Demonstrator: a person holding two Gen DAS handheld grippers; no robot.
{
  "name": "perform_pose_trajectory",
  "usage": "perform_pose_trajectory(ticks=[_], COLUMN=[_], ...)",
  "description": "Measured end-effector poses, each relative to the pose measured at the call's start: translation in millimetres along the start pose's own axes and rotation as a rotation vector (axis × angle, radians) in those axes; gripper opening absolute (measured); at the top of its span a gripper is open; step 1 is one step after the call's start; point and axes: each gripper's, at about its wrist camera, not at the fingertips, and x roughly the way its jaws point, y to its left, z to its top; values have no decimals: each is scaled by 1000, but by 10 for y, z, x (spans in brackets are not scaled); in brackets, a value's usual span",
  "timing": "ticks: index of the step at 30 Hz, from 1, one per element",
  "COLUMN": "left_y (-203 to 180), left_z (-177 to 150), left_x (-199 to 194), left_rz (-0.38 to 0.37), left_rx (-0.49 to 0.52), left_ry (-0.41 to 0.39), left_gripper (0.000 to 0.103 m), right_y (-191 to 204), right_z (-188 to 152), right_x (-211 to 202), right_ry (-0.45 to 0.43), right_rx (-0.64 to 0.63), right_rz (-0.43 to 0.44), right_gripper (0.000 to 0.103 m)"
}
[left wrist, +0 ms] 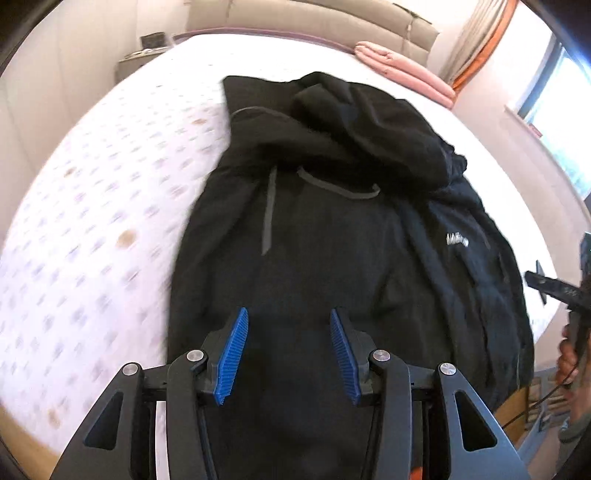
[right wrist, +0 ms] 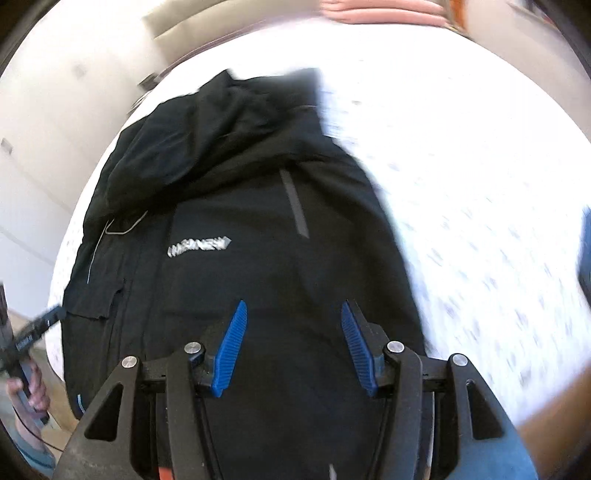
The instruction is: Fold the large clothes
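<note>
Nearest in the left wrist view, the left gripper (left wrist: 289, 317) hangs over the near hem of the black jacket (left wrist: 325, 229), its blue pads (left wrist: 232, 354) spread apart with nothing between them. In the right wrist view the right gripper (right wrist: 293, 312) is likewise released above the jacket (right wrist: 236, 229), pads (right wrist: 229, 350) wide, gripping nothing. The jacket lies on the bed (left wrist: 92, 206), lengthwise from the near edge toward the far end, with a white logo (right wrist: 199, 246) on its chest. Farther on, its hood (left wrist: 369, 125) and upper part are bunched in a heap. At the far right of the bed lies a pink quilt (left wrist: 406, 72), folded, in front of the headboard (left wrist: 314, 18).
</note>
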Motion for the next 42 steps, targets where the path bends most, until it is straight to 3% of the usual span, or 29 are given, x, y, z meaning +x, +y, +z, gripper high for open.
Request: perform_pose_trajectory(ticks=[3,7,9,11,15,19,23,24,26,28,34,39,42], left_y=[110,374,544,737,982,906,954,962,944,890,809,831,716], left_z=[-223,-499,-622,-741,-928,-1075,-1229,-1264,-1308,-1330,-1284,-1299,-1283], left_x=[-216,-476,-604,-628,-512,-291,-98,-60,-38,-23,-33,-15,-1], left_rz=[31,-4,-13,-54,-159,-107,-147,-170,-214,-221,-216,-242,-206], left_rx=[-8,-89,-145,-235,-353,-316,-361,-373,-377,-362,-335,-361,-322], left_ry=[24,57,32,28,73,123,152,155,157,164,175,176,173], left_gripper=[49,56,66,73,74,74,72,69,53,50,50,61,62], right_y=[-249,-560,-665,-750,-819,-804,-839,-862,-906,-933,-889,-917,-901], right_z=[-293,-483,-559,-643,-754,-825,-875,-892,-937,-979,-1102,-1175,-1217], right_x=[-192,-328,-331,-295,-108,29,63,75,104,134,240,252,239], right_ry=[2,53,69,74,97,114,112,113,119,129,163,171,169], right_rx=[84,137,158,173,202,190,182,187,195,199,170,169,164], right_rz=[4,-13,5,13,35,47,61,67,81,96,110,131,149], right_gripper=[59,59,59,63,63,63,63,63,63,63,63,63,65])
